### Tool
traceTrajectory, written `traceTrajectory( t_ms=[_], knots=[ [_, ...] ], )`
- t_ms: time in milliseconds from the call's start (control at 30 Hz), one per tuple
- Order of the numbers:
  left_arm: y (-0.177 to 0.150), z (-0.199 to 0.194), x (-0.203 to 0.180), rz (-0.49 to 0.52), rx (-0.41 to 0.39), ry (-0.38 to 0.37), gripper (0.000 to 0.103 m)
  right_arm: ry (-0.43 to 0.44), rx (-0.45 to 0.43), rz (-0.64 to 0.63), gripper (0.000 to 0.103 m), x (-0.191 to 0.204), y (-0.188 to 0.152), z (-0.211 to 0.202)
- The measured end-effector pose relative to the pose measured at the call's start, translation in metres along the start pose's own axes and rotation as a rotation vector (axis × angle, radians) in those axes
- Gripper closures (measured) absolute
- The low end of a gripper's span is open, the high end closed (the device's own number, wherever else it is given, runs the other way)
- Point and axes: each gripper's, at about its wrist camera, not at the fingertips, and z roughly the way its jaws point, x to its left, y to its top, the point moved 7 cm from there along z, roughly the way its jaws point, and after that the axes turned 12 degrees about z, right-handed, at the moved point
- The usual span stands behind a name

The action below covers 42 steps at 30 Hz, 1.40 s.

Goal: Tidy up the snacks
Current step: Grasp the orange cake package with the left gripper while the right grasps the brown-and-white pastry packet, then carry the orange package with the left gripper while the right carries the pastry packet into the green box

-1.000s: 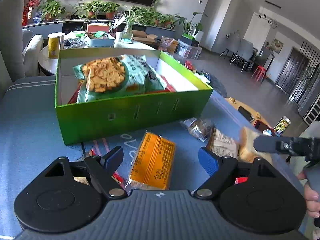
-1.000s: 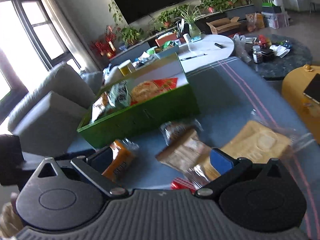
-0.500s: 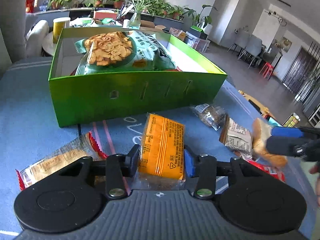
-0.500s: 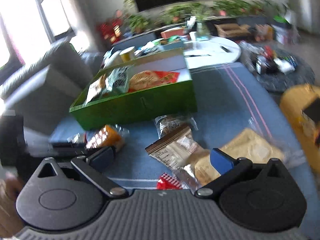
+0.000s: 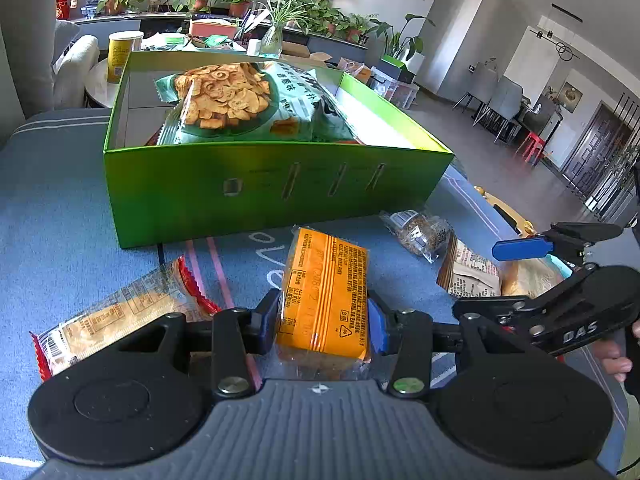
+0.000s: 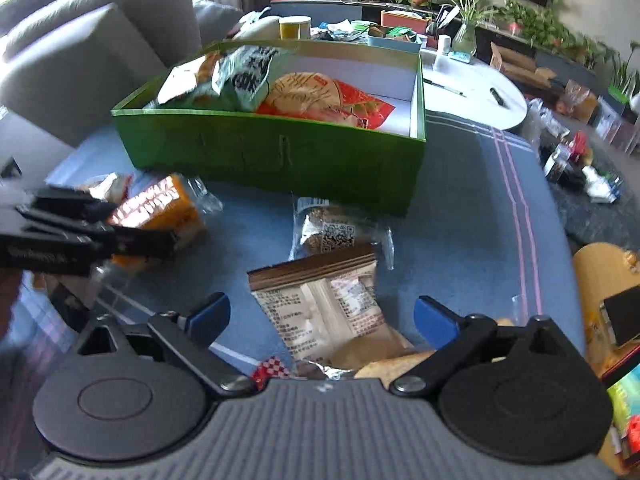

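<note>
My left gripper [image 5: 325, 322] is shut on an orange snack packet [image 5: 325, 292], in front of the green box [image 5: 264, 188]. The box holds a large green cracker bag [image 5: 244, 100] and a red packet [image 6: 320, 98]. My right gripper [image 6: 322, 320] is open, its jaws either side of a brown-and-white packet [image 6: 324, 300] on the blue table. It also shows in the left wrist view [image 5: 520, 249] at right. The orange packet shows in the right wrist view [image 6: 160, 216] at left.
A clear red-edged packet [image 5: 116, 320] lies left of my left gripper. A dark seeded packet [image 5: 420, 232] lies near the box's right corner. A pale bread bag [image 5: 528, 276] lies at the right. A sofa [image 6: 92, 52] stands behind the box.
My left gripper closed on the orange packet and holds it. My right gripper swung left and now frames the brown-and-white packet.
</note>
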Motion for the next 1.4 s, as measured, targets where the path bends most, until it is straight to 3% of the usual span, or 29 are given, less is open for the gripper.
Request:
traceTrajectory(
  t_ms=[133, 267, 567, 733, 1400],
  knots=[
    [0.0, 0.0, 0.0, -0.001, 0.001, -0.001, 0.062, 0.008, 0.029, 0.008, 0.014, -0.002, -0.004, 0.005],
    [0.0, 0.0, 0.0, -0.005, -0.001, -0.002, 0.062, 0.021, 0.025, 0.041, 0.036, -0.005, -0.001, 0.002],
    [0.005, -0.005, 0.003, -0.028, -0.01, -0.013, 0.062, 0.037, -0.025, 0.024, 0.037, 0.011, 0.001, -0.016],
    [0.011, -0.014, -0.001, 0.011, -0.03, 0.012, 0.062, 0.027, -0.056, 0.012, 0.037, 0.016, 0.007, -0.026],
    [0.051, -0.045, 0.011, 0.014, -0.106, 0.052, 0.062, 0.038, -0.138, 0.013, 0.037, 0.026, 0.052, -0.041]
  ],
)
